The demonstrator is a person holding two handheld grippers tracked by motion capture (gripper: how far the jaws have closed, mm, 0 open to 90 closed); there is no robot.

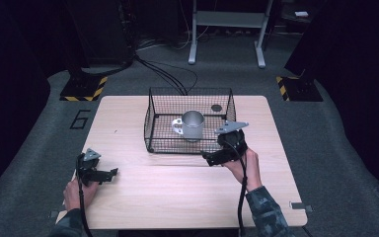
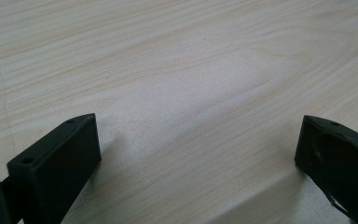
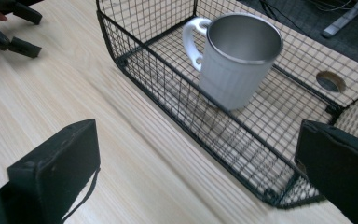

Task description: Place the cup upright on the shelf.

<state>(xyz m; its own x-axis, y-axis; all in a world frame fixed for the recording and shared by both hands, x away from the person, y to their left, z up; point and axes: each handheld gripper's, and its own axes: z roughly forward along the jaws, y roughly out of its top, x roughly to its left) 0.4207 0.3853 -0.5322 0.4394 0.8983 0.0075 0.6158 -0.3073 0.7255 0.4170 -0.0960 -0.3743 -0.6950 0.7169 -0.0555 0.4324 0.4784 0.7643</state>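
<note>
Right gripper fingers spread wide, empty, just off the wire basket's near wall. Steel mug upright inside basket. Left gripper fingers wide, empty, low over bare worktop.

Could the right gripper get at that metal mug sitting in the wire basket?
Probably yes. The basket is open on top, the mug stands upright alone inside, and the right gripper, jaws open, sits just outside the near wall, so it must go over.

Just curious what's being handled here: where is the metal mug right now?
The mug stands upright inside the wire basket at the table's middle, just ahead of the right claw, untouched.
</note>
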